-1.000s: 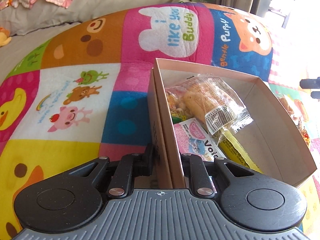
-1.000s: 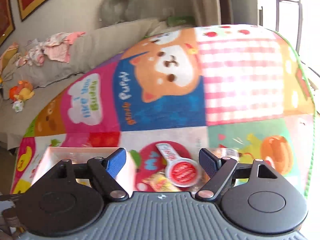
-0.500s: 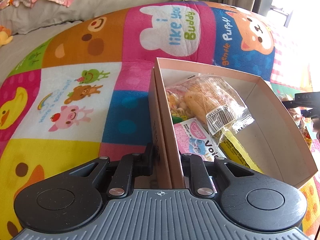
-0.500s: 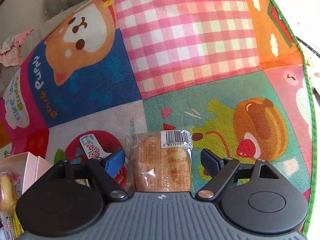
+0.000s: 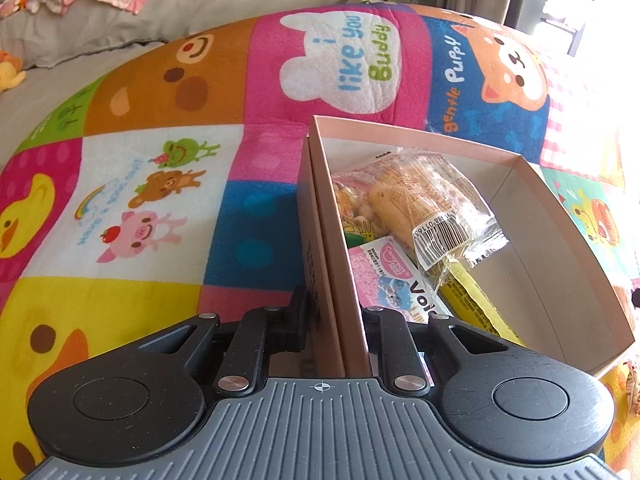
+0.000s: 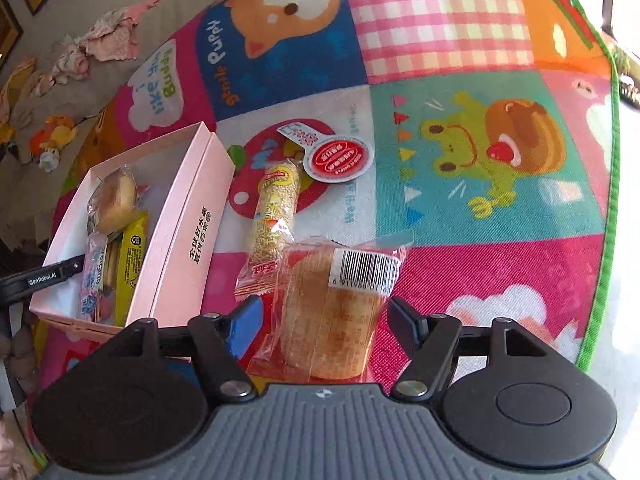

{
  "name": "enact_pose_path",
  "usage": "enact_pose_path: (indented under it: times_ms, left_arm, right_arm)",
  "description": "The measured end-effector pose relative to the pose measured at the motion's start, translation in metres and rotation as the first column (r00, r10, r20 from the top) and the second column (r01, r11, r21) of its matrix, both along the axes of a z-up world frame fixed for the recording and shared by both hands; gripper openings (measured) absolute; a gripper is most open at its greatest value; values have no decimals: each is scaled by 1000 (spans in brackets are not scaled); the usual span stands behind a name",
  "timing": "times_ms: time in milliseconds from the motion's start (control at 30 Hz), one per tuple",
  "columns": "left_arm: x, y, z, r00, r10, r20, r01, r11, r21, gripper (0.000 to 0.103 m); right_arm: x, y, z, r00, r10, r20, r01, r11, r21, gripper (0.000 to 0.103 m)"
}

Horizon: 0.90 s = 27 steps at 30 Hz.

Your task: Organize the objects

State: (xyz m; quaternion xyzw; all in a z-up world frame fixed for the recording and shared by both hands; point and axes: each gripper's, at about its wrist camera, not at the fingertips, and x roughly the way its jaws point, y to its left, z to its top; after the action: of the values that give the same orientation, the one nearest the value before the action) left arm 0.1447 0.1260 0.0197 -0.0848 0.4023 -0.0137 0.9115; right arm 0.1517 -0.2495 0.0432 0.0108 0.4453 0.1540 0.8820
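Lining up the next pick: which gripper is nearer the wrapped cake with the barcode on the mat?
Right. The right gripper straddles the wrapped cake, fingers either side of it. The left gripper is off at the pink box, clamped on its wall.

left wrist: we look steeply down along the left gripper, close over the pink box wall | right wrist: we look down, close over the play mat, box at 9 o'clock | shared: box, mat's puppy panel
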Motion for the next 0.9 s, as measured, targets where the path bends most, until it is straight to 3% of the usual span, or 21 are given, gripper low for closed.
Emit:
enact_pose_path:
  times_ms: [67,233,333,433,533,567,633,667,900]
  left_arm:
    - [0,0,0,1000,2,1,-2,1000,-2,19]
    - [0,0,0,1000,2,0,-2,1000,-2,19]
    - [-1,0,-1,1000,4,-1,-4,1000,0,19]
    - [-1,0,-1,1000,7,-1,-7,1000,2,19]
    - [-1,1,-1,1000,5,2,-5,1000,-6,19]
    - [-2,2,-2,1000,4,3,-4,1000,-6,19]
    - [-2,1,-2,1000,4,5,-4,1000,-4,19]
    - [-2,1,-2,1000,5,5,-5,1000,-4,19]
    - [-3,1,-2,1000,7,10,-7,1000,-8,19]
  right_arm:
    - [5,9,12,997,13,80,-9,999,-52,75]
    - [57,33,12,992,33,124,-24,997,-74,76]
    - [103,44,-2,995,-10,95,17,997,-78,77]
    - [144,46,-23,998,-60,12,61,997,-43,77]
    - [165,47,-42,995,-98,-31,95,992,-79,78]
    - [164,47,-43,995,-98,-25,96,993,-73,80]
    - [157,46,-41,995,-94,-22,92,993,-76,74]
    - [152,45,-40,997,-77,-28,75,994,-75,60]
    - [82,21,-26,998,-64,-16,62,992,-106,61]
